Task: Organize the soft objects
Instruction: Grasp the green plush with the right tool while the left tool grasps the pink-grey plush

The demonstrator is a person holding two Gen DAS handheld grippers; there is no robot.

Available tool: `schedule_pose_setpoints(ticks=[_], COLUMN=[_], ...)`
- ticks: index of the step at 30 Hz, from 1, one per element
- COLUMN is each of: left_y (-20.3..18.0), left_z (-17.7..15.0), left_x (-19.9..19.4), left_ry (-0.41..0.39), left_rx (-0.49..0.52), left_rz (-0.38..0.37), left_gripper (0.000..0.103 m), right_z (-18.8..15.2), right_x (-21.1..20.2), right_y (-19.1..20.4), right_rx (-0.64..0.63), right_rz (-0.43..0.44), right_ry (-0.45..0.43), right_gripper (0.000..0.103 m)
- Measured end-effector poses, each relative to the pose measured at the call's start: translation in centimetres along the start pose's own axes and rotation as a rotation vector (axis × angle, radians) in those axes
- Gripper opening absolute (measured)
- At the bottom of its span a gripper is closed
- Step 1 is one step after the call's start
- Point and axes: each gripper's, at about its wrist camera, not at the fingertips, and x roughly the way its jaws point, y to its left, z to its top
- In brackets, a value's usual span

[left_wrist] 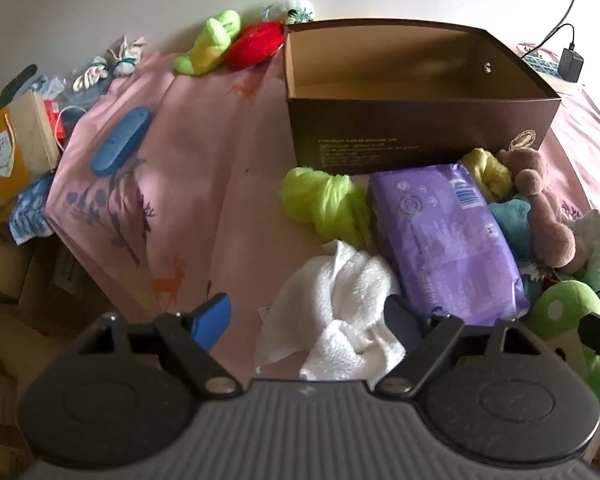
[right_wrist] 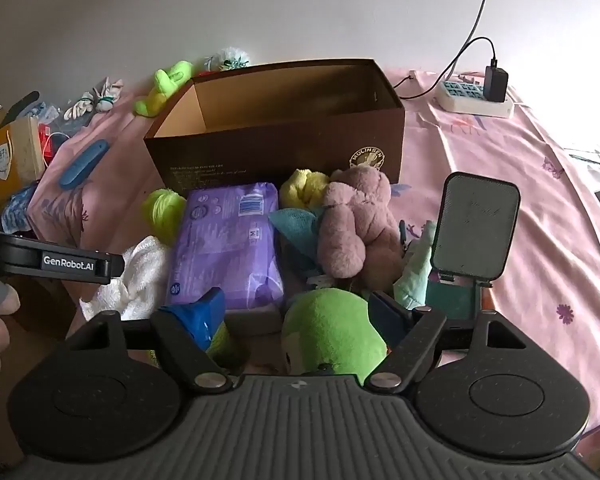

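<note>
Two grippers you held stood spread and empty, the left gripper [left_wrist: 308, 316] over a crumpled white towel [left_wrist: 336, 304], the right gripper [right_wrist: 296, 312] above a green plush toy [right_wrist: 332, 328], before the open, empty brown cardboard box [right_wrist: 276, 136] on the pink sheet [right_wrist: 500, 168].

Ahead of left gripper [left_wrist: 306, 316]: white towel [left_wrist: 340, 304] between fingers, bare pink sheet [left_wrist: 204, 152] leftward. Purple pack [left_wrist: 444, 236] and brown box [left_wrist: 416, 128] block right and beyond.
</note>
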Motion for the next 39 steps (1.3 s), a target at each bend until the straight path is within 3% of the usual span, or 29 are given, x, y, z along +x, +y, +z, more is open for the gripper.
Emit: schedule_pose_setpoints(ticks=[9,14,19,24,27,32,37,39], left_y=[0.8,1.8,2.7,1.2,-0.8,-4.2,-7.1,-8.3], left_z=[-0.5,-0.7,-1.3,-2.9,-4.0,-4.9,-5.4,-5.6], left_x=[0.4,0.6,-0.8,-3.3,-4.1,-3.7,-2.8,-2.4], left_ry=[0.004,0.003,-0.054,-0.128,-0.13,-0.08,-0.03,-0.017], left_rx=[-0.004,-0.027,0.0,0.185,0.294,0.383,0.478,0.518], left_rz=[-0.008,-0.058,-0.199,-0.444,-0.574,-0.745,-0.777,-0.754], left_gripper=[0.086,0.086,0.088,0.089,0.089,0.087,0.071,0.066], right_z=[0.1,-0.1,-0.5,-1.0,-1.7,-2.5,-3.4,-3.6], right_x=[0.4,0.6,0.3,0.9,1.4,2.4,3.5,3.4], right_y=[0.0,-0.8,-2.4,-4.1,-4.7,-4.7,-5.1,-5.5], right_rx=[0.019,0.031,0.05,0.096,0.122,0.16,0.186,0.189], right_rz=[-0.004,-0.018,-0.034,-0.034,-0.02,0.037,0.102,0.147], right_ry=[-0.001,-0.009,0.011,0.082,0.129,0.191,0.17,0.168], right_gripper=[0.063,0.061,0.06,0.059,0.059,0.059,0.057,0.045])
